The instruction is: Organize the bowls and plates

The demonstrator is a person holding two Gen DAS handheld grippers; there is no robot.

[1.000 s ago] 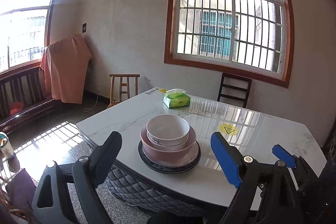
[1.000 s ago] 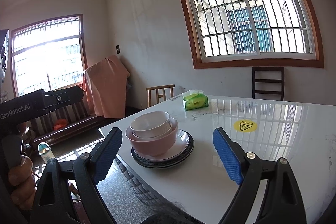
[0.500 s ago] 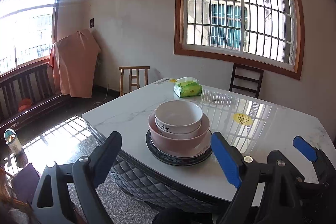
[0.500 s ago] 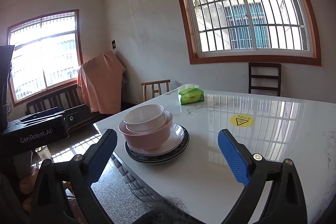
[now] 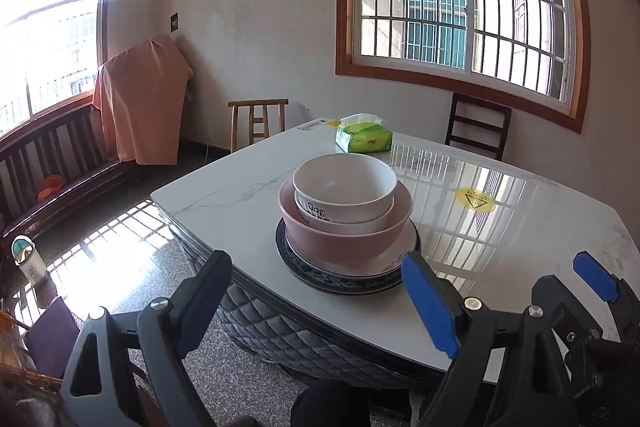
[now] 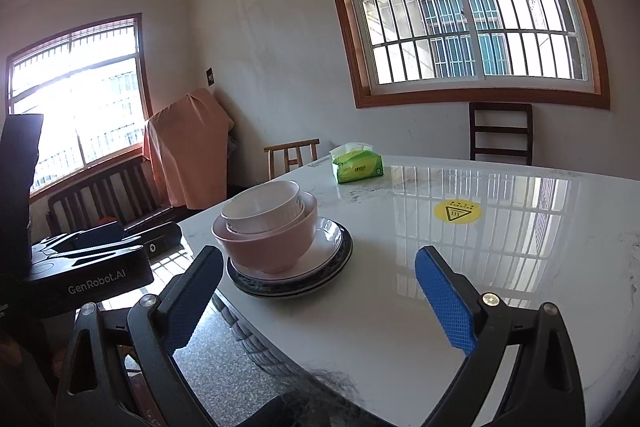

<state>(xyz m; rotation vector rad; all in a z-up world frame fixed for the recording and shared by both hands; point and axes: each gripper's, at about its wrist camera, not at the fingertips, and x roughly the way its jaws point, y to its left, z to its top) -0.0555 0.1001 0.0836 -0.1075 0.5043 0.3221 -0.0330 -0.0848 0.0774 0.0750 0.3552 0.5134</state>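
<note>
1. We are looking at one stack near the centre of both views: a white bowl (image 5: 344, 183) nested in another white bowl, inside a pink bowl (image 5: 345, 231), on a white plate (image 5: 394, 257) over a dark-rimmed plate (image 5: 340, 281). The stack is sitting close to the near edge of the marble surface (image 5: 500, 247).

2. We are holding the left gripper (image 5: 316, 297) low in the frame, its jaws spread wide with nothing between them, short of the stack and not touching it.

3. We are holding the right gripper (image 6: 320, 293) the same way: jaws wide apart, empty, with the stack showing to the left of centre between them.

4. Further out, a green tissue pack (image 5: 364, 139) is lying in the upper middle of the frame, and a yellow warning sticker (image 5: 475, 199) is sitting right of the stack.

5. We are judging the risks: the bowls look glazed and slippery, so a pinch on a rim could slip or tilt the nest, and pushing the stack could slide it toward the edge nearby.

6. We are unable to read the printed lettering on the inner bowl fully, the plates' far rims are hidden behind the bowls, and the plate count stays uncertain.
</note>
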